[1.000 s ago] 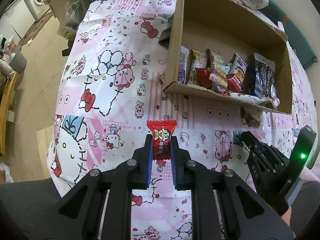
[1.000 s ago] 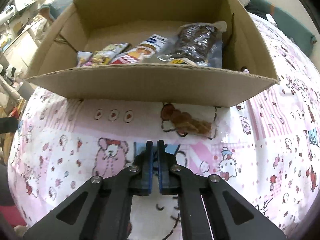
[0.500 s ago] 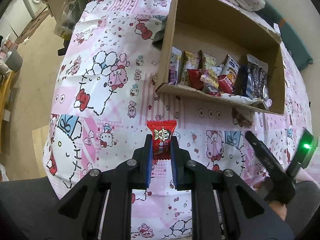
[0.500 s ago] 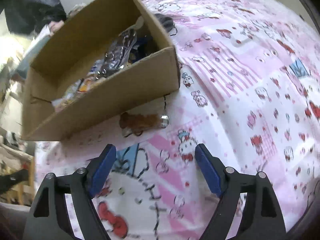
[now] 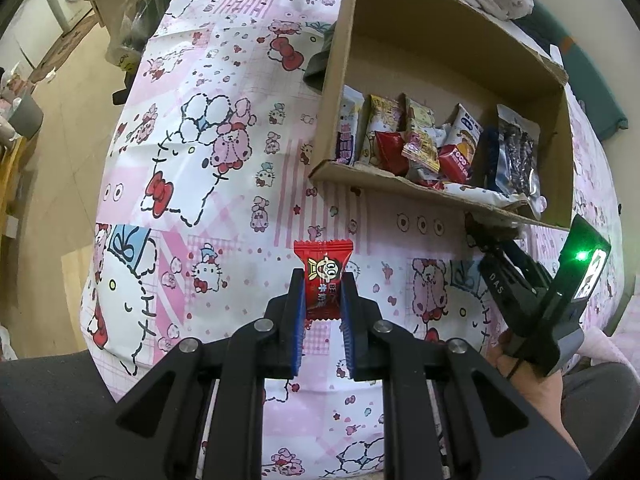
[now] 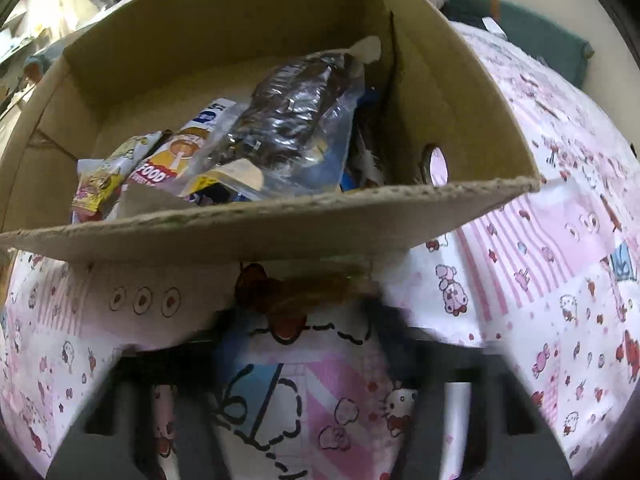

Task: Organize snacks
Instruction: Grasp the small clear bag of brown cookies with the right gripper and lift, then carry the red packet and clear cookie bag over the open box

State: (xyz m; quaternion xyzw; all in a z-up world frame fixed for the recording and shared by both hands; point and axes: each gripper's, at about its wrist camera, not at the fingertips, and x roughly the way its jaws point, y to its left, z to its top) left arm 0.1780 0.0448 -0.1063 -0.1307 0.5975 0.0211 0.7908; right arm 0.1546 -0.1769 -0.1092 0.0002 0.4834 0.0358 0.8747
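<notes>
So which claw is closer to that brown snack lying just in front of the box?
Right. The right claw is closing right at the brown snack; the left claw holds a red candy farther back from it.

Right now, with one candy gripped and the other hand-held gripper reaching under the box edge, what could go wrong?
1. The right hand-held gripper is closing around the brown snack tucked under the cardboard box flap; its fingers may catch the flap and shift the box.
2. That view is motion-blurred, so whether the pads are lined up on the snack is uncertain.
3. The left hand-held gripper pinches only the red candy's lower part; it could slip.
</notes>
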